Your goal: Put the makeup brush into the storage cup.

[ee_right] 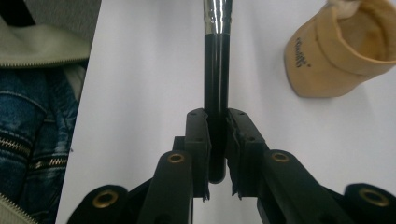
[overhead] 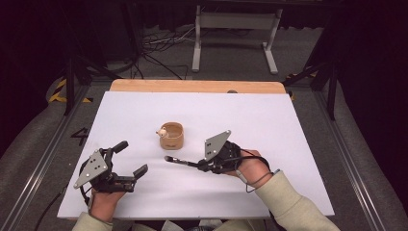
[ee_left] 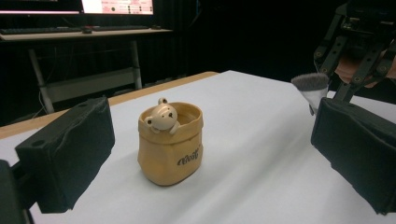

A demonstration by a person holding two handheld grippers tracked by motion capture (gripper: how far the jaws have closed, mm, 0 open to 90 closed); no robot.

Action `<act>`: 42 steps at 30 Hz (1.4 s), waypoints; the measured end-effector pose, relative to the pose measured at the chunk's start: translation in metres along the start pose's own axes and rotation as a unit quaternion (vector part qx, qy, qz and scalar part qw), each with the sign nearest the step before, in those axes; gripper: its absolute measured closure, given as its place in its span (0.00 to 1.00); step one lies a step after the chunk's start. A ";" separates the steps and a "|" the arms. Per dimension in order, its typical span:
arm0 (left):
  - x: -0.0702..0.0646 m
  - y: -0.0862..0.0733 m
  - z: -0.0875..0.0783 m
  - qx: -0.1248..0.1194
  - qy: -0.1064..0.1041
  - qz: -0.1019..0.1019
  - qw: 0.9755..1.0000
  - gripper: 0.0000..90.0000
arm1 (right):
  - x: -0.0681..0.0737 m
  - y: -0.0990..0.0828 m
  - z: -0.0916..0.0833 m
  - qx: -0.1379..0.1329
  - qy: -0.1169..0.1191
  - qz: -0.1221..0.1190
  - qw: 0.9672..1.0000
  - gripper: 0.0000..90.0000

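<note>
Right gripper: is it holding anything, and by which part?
Yes. The right gripper is shut on a black-handled makeup brush, clamping the handle's rear end; the left gripper holds nothing.

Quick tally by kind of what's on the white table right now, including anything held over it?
Tan sack-shaped ceramic cup with a small cream bear figure at its rim: 1
Black-handled makeup brush with silver ferrule and grey bristles, clamped in the right tool: 1
Hand-held tools, left tool open with nothing in it: 2
Total: 4
</note>
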State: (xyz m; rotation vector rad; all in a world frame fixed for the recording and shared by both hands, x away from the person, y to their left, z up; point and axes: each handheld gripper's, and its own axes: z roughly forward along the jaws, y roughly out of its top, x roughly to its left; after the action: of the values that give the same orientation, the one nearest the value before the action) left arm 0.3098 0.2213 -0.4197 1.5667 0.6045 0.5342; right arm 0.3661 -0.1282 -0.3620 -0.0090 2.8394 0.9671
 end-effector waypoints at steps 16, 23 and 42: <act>0.000 0.023 0.020 -0.018 -0.037 -0.002 0.999 0.01 | 0.004 -0.030 -0.017 -0.127 -0.037 0.050 0.990 0.88; -0.007 0.033 0.028 -0.018 -0.066 0.003 0.998 0.01 | 0.010 -0.043 -0.016 -0.194 -0.054 0.072 0.977 0.88; -0.022 0.048 0.059 -0.020 -0.147 0.015 0.989 0.04 | 0.021 -0.065 -0.006 -0.298 -0.089 0.096 0.946 0.88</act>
State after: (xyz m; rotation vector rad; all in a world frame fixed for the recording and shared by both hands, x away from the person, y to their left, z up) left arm 0.3354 0.1599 -0.3764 1.5808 0.3441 0.3258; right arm 0.3477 -0.1826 -0.3994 0.2780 2.3120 1.7315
